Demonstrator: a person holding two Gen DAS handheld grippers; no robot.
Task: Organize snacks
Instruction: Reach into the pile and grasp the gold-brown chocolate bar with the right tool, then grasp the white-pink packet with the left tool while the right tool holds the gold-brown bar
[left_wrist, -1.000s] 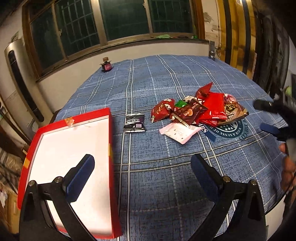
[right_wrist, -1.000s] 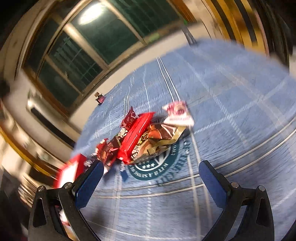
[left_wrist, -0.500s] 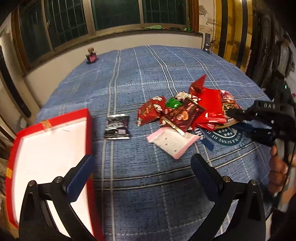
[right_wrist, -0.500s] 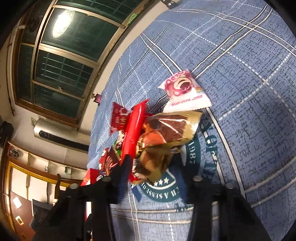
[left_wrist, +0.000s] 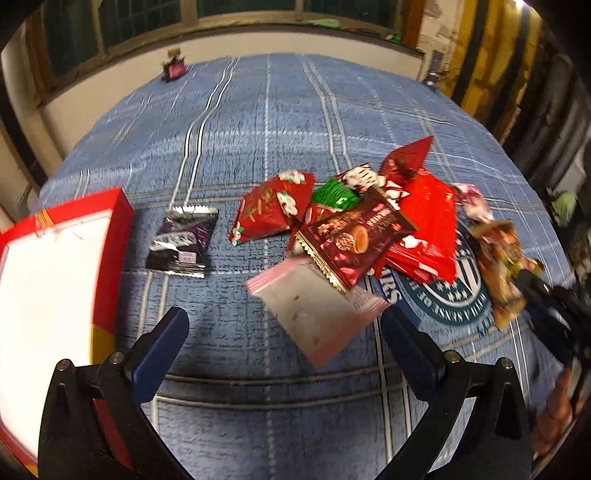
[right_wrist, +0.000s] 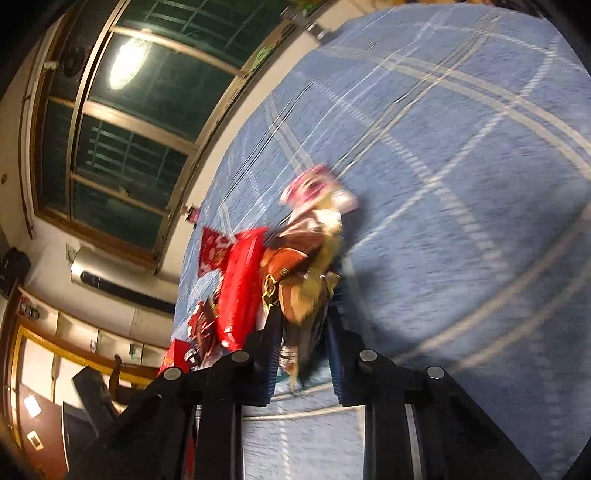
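**Operator:** State of my two grippers?

**Guide:** Your left gripper hangs above the blue checked tablecloth with its fingers spread wide; nothing sits between them. Your right gripper has its jaws closing on one brown-and-gold snack packet, whose lower end is pinched between the blue pads. The view is blurred, so packet detail is unclear.

**Operator:** Count the snacks.

**Guide:** In the left wrist view you can count one black-and-silver packet lying alone, just beside the red box. Right of it is one heap: one red floral packet, one green packet, one dark red cookie packet, one pale pink packet partly under it, one bright red packet and one red packet pointing up behind. One pink-and-white packet lies past the heap. Smaller pieces within the heap cannot be counted.

**Operator:** Where is the box?

**Guide:** One red box with a white inside stands at the left table edge, with no snack visible in it. One small dark bottle stands at the far edge.
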